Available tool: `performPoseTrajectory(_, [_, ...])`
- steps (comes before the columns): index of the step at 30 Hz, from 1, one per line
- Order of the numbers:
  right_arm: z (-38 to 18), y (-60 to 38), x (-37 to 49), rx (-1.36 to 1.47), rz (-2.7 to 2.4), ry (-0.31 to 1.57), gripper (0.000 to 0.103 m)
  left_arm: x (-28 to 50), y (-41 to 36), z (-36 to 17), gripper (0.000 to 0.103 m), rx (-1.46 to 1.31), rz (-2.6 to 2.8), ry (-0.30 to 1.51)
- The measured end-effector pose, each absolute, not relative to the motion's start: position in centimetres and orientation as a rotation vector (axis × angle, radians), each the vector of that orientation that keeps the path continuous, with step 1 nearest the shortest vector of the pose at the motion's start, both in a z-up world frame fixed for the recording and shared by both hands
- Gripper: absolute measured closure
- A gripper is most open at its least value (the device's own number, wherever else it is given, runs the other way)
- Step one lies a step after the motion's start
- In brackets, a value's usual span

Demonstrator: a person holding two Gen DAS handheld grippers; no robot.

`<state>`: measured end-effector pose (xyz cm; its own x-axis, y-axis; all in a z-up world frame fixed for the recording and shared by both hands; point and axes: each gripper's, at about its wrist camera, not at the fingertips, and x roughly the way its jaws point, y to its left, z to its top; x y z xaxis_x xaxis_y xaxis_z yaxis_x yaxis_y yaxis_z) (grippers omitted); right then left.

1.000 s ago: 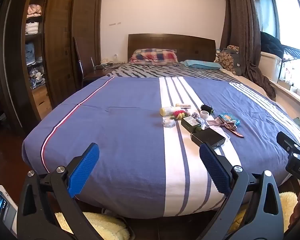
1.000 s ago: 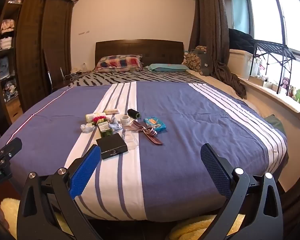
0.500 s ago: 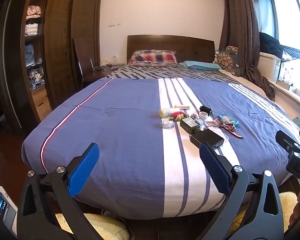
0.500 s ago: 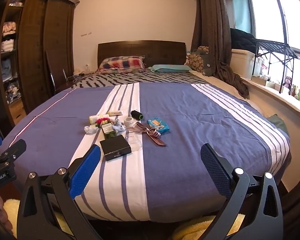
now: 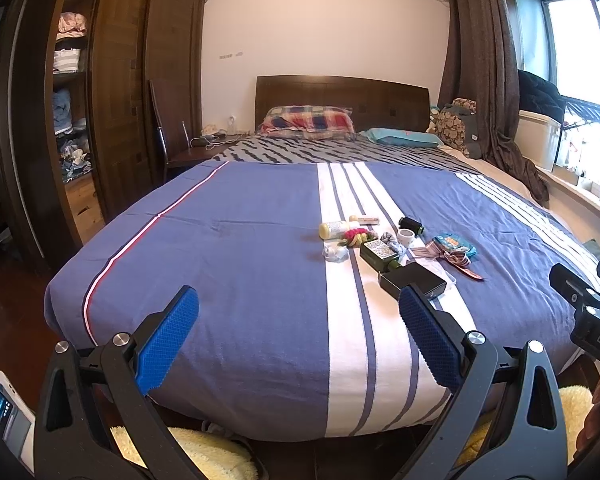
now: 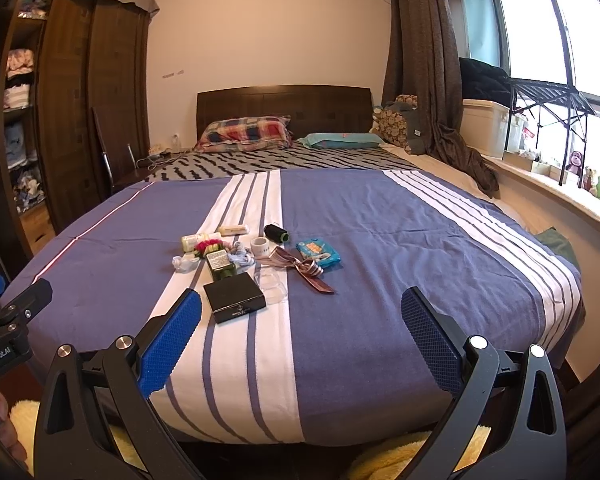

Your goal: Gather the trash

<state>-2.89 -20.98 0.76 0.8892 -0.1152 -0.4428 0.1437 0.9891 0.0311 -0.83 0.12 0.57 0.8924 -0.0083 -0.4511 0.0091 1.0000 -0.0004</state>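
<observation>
Bedroom, striped bed (image 6: 380, 240) with a clutter of small items near its foot: approach step, nothing gripped yet.

Both tools hover off the foot of the bed: the left gripper (image 5: 296, 328) and the right gripper (image 6: 300, 328) each stand with jaws wide apart and empty. The trash lies mid-bed on the white stripe: black box (image 6: 235, 297), ribbon (image 6: 304, 268), blue packet (image 6: 318, 253), clear wrapper (image 6: 273, 280). Next, I judge, comes a reach forward over the clutter.

Striped bed (image 5: 228, 248), dark wardrobe (image 5: 112, 92), bright window (image 6: 540, 32).
</observation>
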Motion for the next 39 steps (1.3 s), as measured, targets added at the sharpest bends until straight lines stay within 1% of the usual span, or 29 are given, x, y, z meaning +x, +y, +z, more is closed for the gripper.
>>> performPoseTrajectory(39, [0.69, -20.66, -3.46, 0.078, -0.109, 0.43, 0.003, -1.77, 0.5, 0.82, 0.008, -0.017, -0.007, 0.446])
